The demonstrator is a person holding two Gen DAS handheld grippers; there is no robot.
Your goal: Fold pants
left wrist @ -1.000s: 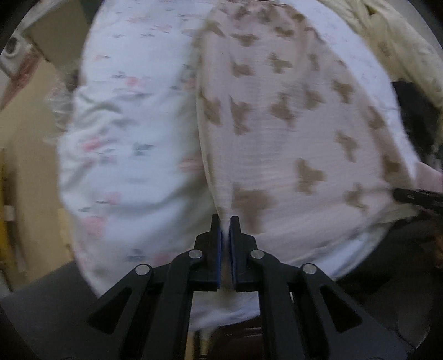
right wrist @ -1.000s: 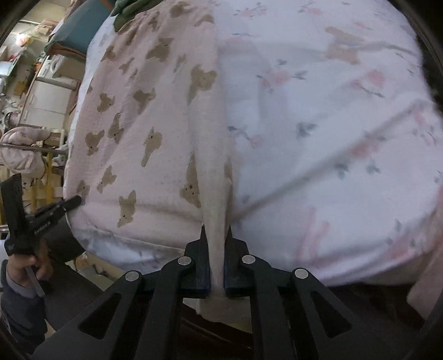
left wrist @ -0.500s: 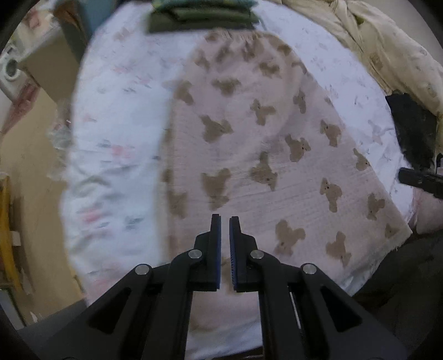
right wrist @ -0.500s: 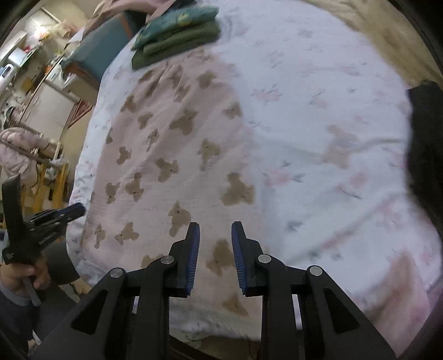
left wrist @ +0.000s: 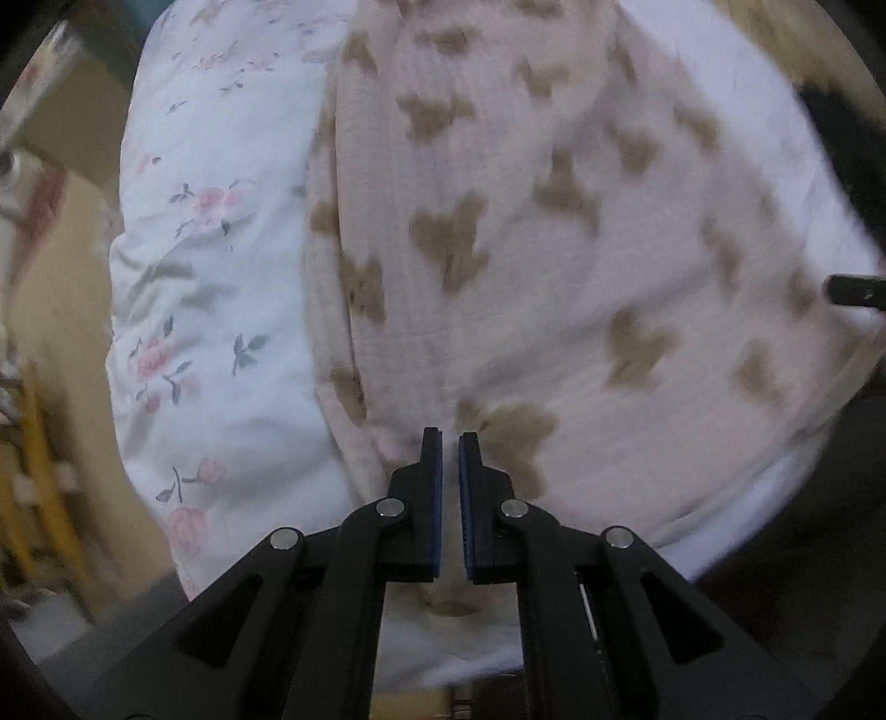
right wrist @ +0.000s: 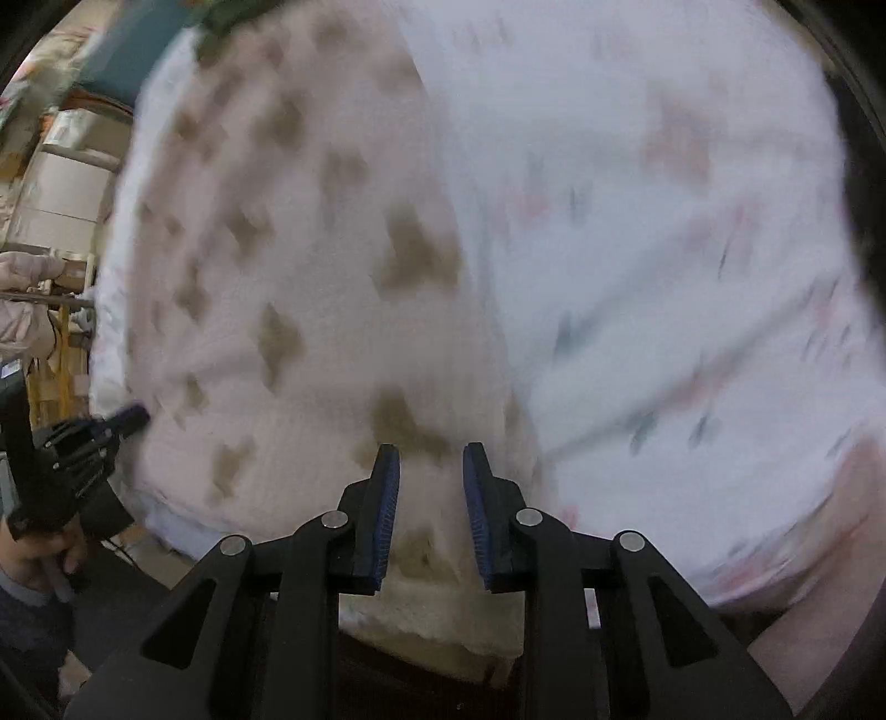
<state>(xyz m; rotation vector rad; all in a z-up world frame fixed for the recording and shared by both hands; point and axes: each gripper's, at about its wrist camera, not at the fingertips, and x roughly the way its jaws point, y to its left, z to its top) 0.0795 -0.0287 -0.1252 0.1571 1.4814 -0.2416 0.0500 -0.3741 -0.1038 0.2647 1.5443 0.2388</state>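
A: What are the two tools doing?

B: The left hand-held gripper [left wrist: 449, 443] is hovering over the near hem of the pants [left wrist: 554, 249] with its jaws nearly together, a thin slit between them; I cannot tell whether any cloth is caught there. The right hand-held gripper [right wrist: 426, 459] is sitting with its jaws apart over the same near hem, nothing clamped.

A: And the pants themselves?

B: They are lying spread flat on the floral sheet [left wrist: 205, 288], pink with brown bears. I judge them light, soft and limp, so they will be sagging and creasing unless each gripper is pinching a hem corner.

A: Anything crowding them?

B: Beyond the pants' far end something green [right wrist: 221, 22] is showing, blurred. To their right a dark item [left wrist: 830, 105] is lying near the sheet's edge. Neither is touching the near hem.
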